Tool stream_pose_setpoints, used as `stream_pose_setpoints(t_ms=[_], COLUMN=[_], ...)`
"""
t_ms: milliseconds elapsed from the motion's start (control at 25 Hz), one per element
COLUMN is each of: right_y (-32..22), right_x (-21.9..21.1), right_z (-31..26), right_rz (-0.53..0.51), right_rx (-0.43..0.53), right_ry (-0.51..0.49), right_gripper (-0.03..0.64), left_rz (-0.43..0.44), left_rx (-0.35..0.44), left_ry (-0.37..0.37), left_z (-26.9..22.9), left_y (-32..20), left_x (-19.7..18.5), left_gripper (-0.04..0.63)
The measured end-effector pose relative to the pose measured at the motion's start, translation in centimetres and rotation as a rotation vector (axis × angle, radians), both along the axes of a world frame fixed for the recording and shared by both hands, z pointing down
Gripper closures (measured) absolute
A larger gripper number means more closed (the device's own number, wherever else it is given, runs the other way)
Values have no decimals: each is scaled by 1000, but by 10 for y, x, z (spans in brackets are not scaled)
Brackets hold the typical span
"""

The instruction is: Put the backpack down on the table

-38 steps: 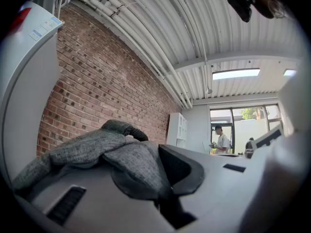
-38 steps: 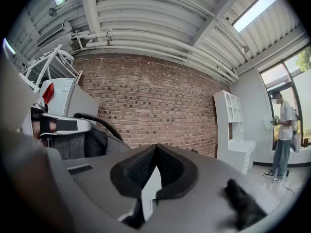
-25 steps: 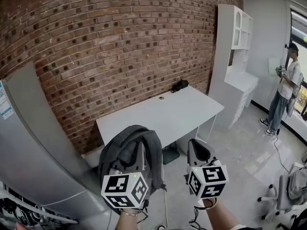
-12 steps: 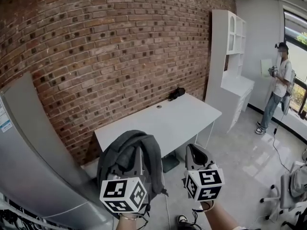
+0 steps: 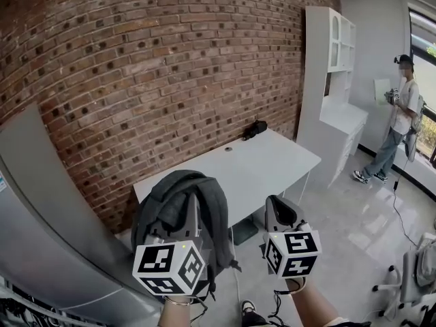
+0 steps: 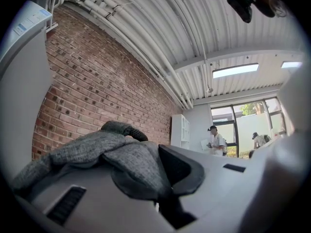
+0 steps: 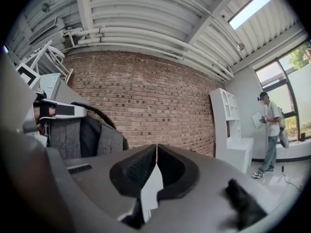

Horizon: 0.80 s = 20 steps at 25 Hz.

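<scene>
A grey backpack hangs from my left gripper in the air, short of the white table that stands against the brick wall. In the left gripper view grey fabric of the backpack drapes over the jaws, which are shut on it. My right gripper is held beside the bag, to its right, and carries nothing. Its jaws meet tip to tip, so the right gripper is shut, and the backpack shows at its left.
A small black object lies at the table's far end by the wall. A white shelf unit stands to the right. A person stands by the window. A grey cabinet rises at the left. An office chair is at lower right.
Both grippers and the backpack have shifted slightly towards the table; the left gripper sits a little lower and further left in the picture. The person by the window has stepped slightly.
</scene>
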State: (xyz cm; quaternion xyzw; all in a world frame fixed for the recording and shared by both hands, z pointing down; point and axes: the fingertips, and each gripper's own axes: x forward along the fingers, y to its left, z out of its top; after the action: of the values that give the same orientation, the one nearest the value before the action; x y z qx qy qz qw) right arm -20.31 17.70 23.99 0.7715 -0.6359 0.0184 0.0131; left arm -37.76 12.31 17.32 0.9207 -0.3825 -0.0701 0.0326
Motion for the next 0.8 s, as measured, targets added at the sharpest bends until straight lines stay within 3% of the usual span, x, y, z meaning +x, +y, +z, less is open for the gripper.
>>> stream_pose_setpoints(t_ms=[800], right_y=[-127], right_x=[84], right_z=[-8], right_rz=[-85], right_rx=[34], right_ry=[-28], right_gripper=[586], left_rz=[-96], left_rx=[33], left_ry=[-7], left_z=[-24], left_y=[-108], left_x=[77], left_gripper=[557])
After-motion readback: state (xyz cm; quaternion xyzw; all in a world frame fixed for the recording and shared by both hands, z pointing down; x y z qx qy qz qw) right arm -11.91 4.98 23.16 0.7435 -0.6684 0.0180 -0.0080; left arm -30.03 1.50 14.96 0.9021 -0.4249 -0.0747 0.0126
